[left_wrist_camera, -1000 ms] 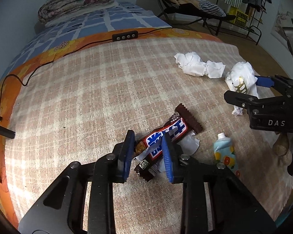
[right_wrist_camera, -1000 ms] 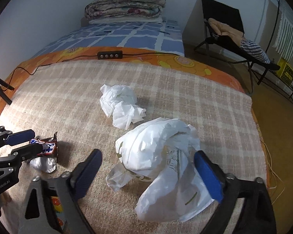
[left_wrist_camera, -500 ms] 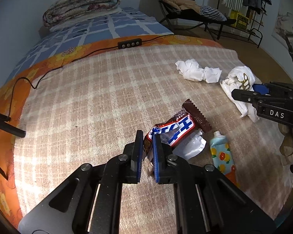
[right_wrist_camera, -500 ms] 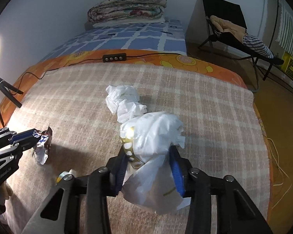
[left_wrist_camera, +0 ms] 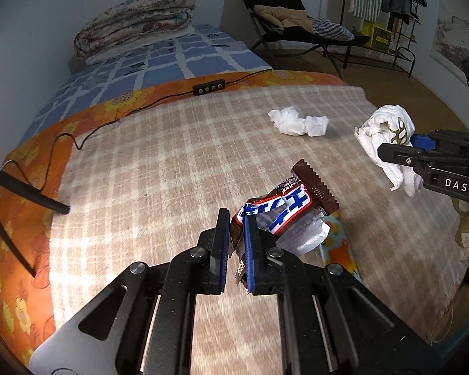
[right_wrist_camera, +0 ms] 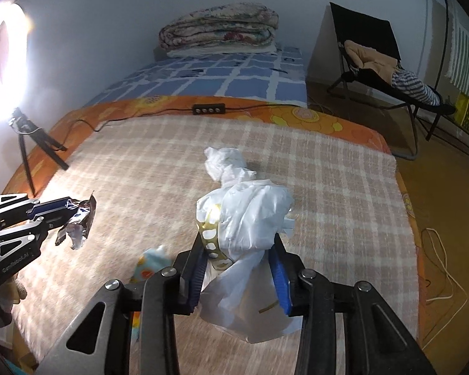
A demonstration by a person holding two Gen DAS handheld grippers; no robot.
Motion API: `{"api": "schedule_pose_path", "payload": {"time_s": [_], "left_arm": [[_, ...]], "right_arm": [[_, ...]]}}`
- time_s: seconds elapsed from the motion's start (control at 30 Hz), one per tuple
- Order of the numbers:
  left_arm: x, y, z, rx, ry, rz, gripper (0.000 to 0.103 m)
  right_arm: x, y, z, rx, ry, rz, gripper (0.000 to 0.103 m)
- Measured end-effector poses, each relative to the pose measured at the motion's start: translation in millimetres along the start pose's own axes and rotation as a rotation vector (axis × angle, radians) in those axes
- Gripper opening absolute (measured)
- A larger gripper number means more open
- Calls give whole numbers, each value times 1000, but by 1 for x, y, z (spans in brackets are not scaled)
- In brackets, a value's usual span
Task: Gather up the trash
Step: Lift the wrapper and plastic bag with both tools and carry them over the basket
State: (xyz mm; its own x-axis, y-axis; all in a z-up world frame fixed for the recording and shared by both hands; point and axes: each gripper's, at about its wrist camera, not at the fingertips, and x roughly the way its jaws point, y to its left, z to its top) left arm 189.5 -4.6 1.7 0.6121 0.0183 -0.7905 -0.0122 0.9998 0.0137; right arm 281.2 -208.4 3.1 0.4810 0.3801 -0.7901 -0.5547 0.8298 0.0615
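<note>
1. Above the plaid blanket [left_wrist_camera: 172,162], left gripper [left_wrist_camera: 236,243] pinches the candy wrapper [left_wrist_camera: 284,206] by its end; light, crinkly, slippery.
2. Right gripper [right_wrist_camera: 239,268] squeezes the soft plastic bag [right_wrist_camera: 247,218] mid-bunch; likely weightless.

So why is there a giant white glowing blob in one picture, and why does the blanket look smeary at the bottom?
Right wrist view: the blob is a bright lamp on a stand, overexposed into glare. Both views: the plaid blanket smears near the bottom edge, which looks like motion blur. Fisheye lenses bend the bed's edges and darken the corners.
</note>
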Motion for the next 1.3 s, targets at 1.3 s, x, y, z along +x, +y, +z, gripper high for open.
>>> {"api": "schedule_pose_path", "payload": {"time_s": [1.3], "left_arm": [[-163,-37,-166,44,19,-41,7]], "right_arm": [[-159,138,-163,-263,-6,244,39]]}}
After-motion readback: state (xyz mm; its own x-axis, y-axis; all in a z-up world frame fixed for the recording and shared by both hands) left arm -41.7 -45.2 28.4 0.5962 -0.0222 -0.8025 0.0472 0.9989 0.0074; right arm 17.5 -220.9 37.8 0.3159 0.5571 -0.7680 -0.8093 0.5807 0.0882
